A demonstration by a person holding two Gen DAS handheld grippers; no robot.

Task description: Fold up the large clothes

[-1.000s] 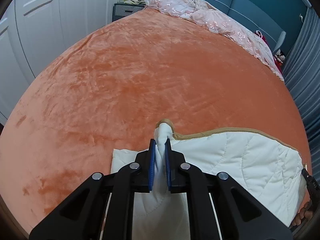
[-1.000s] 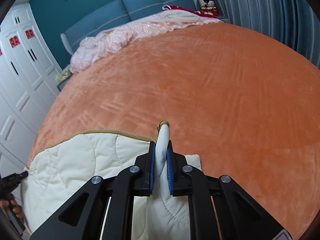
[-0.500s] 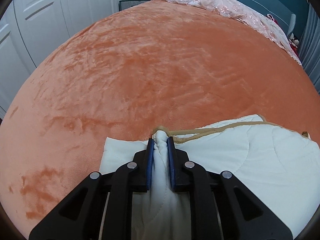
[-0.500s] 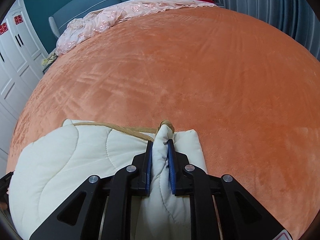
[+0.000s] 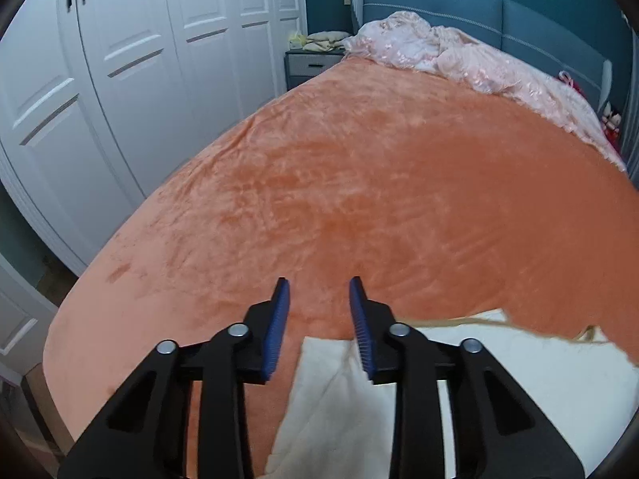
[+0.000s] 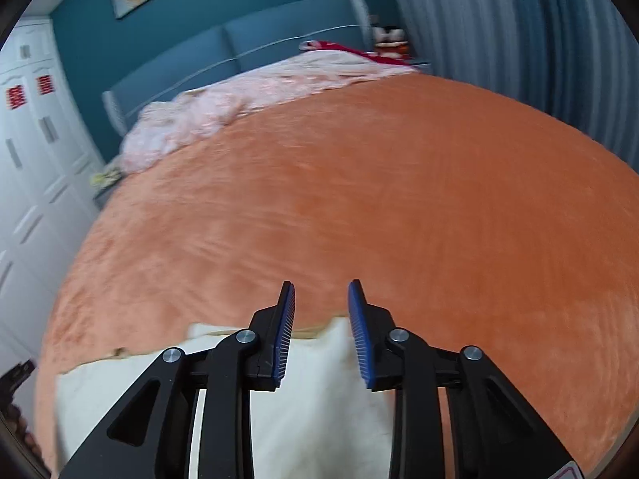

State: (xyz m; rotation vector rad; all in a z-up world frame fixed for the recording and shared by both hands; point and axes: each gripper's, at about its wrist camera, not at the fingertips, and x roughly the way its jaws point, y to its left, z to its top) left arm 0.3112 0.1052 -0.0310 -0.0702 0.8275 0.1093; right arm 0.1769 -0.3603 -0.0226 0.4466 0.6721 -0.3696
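Note:
A cream quilted garment [image 5: 499, 391] with tan trim lies flat and folded on the orange bed cover [image 5: 379, 199], at the near edge of the bed. My left gripper [image 5: 318, 291] is open and empty, raised above the garment's left corner. In the right wrist view the same garment [image 6: 315, 411] lies under and to the left of my right gripper [image 6: 321, 291], which is open and empty above its right corner. Neither gripper touches the cloth.
A crumpled pink blanket [image 5: 459, 60] lies along the blue headboard [image 5: 439, 4] at the far end. White wardrobe doors [image 5: 120, 60] stand to the left, with a nightstand [image 5: 311, 64] beside them. Grey curtains [image 6: 539, 32] hang on the right.
Both grippers have opened and let go of the garment's corners, then lifted and pulled back. The garment now lies folded on the bed.

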